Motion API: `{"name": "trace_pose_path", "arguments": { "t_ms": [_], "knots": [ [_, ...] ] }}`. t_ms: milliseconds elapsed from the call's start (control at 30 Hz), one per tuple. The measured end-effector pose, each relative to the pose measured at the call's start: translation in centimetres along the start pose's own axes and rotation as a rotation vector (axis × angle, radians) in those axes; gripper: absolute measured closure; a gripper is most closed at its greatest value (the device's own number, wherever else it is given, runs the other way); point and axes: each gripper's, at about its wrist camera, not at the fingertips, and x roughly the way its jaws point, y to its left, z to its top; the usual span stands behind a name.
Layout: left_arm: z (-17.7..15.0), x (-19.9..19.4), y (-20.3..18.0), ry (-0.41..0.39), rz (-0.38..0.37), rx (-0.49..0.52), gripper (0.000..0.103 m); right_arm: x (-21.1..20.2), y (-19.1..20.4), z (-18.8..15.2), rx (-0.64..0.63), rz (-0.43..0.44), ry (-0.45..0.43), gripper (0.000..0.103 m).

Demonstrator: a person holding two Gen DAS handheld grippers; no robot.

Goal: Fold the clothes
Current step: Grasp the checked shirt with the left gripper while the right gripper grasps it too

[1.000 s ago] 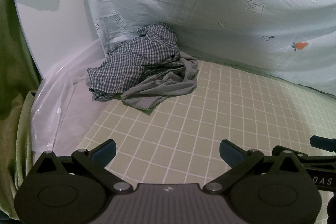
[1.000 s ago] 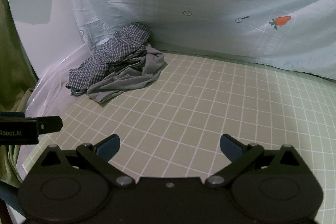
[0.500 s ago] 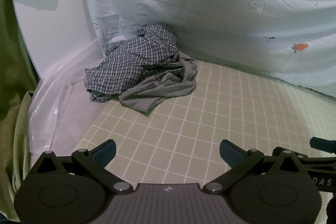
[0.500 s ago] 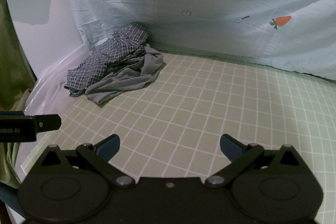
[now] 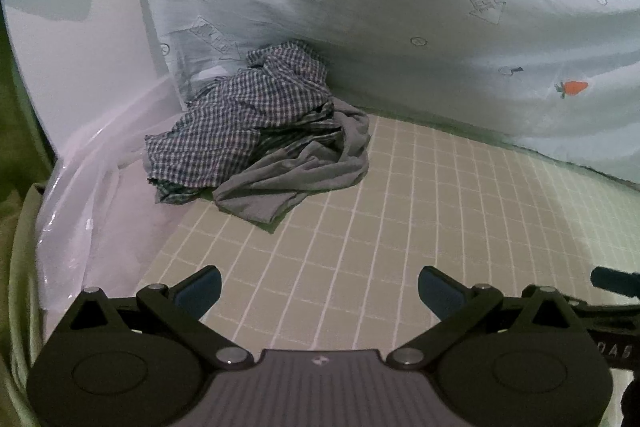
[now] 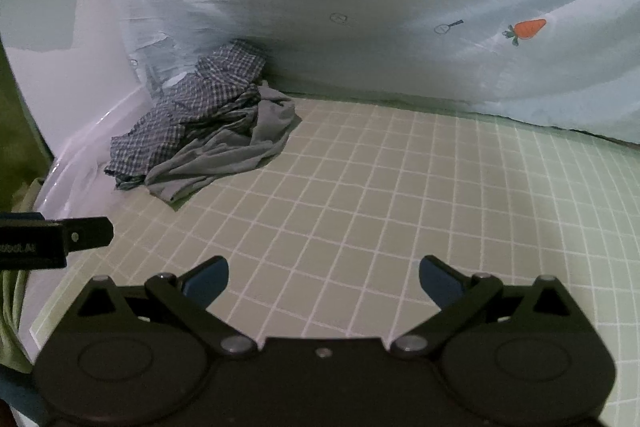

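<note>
Left wrist view: our left gripper spread wide, fingers empty, above green grid mat. Checked shirt crumpled at mat's far left corner, against hanging carrot-print sheet; grey garment heaped just beside shirt, touching it, partly under it. Right wrist view: our right gripper also spread, holding nothing, over mat, well apart from clothes pile. Clear plastic film along mat's left edge.
</note>
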Motion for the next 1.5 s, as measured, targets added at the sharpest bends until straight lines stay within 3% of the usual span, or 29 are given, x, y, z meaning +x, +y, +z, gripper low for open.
{"name": "trace_pose_path", "arguments": {
  "t_ms": [300,433,567,767,933,1067,1233,1267,1367,1400,1433,1500],
  "knots": [
    [3.7,4.6,3.7,0.03,-0.014,-0.131,0.0,3.5,0.3,2.7,0.006,-0.02,0.01,0.0],
    [6.4,7.6,7.0,0.026,0.003,-0.183,0.0,6.4,1.3,6.4,-0.011,-0.015,-0.021,0.0],
    [10.3,11.5,11.6,0.005,0.067,-0.186,0.0,10.2,3.2,11.0,-0.045,0.0,-0.049,0.0],
    [15.5,18.3,18.4,-0.008,0.127,-0.228,0.0,17.9,7.2,18.1,-0.094,0.049,-0.076,0.004],
    [18.7,25.1,22.0,0.035,0.061,-0.25,0.0,25.5,10.6,22.8,-0.112,0.086,-0.058,0.004],
    [19.2,29.9,23.6,0.125,0.022,-0.283,0.002,31.6,12.6,25.2,-0.1,0.107,-0.016,0.012],
    [19.1,32.0,24.3,0.157,-0.107,-0.387,0.025,36.4,13.5,25.4,-0.03,0.12,0.046,0.017],
    [19.1,31.9,24.1,0.151,-0.117,-0.39,0.038,36.7,13.5,25.4,-0.012,0.14,0.053,0.023],
    [19.4,31.8,23.5,0.138,-0.146,-0.408,0.072,36.8,13.4,25.3,0.023,0.192,0.072,0.064],
    [19.6,31.2,23.2,0.127,-0.14,-0.394,0.078,36.4,13.4,25.4,0.017,0.186,0.072,0.082],
    [19.8,30.5,22.8,0.116,-0.132,-0.378,0.081,35.7,13.5,25.4,0.001,0.18,0.061,0.093],
    [20.2,29.0,22.1,0.093,-0.116,-0.347,0.089,34.0,13.3,25.5,-0.02,0.174,0.014,0.099]
  ]
}}
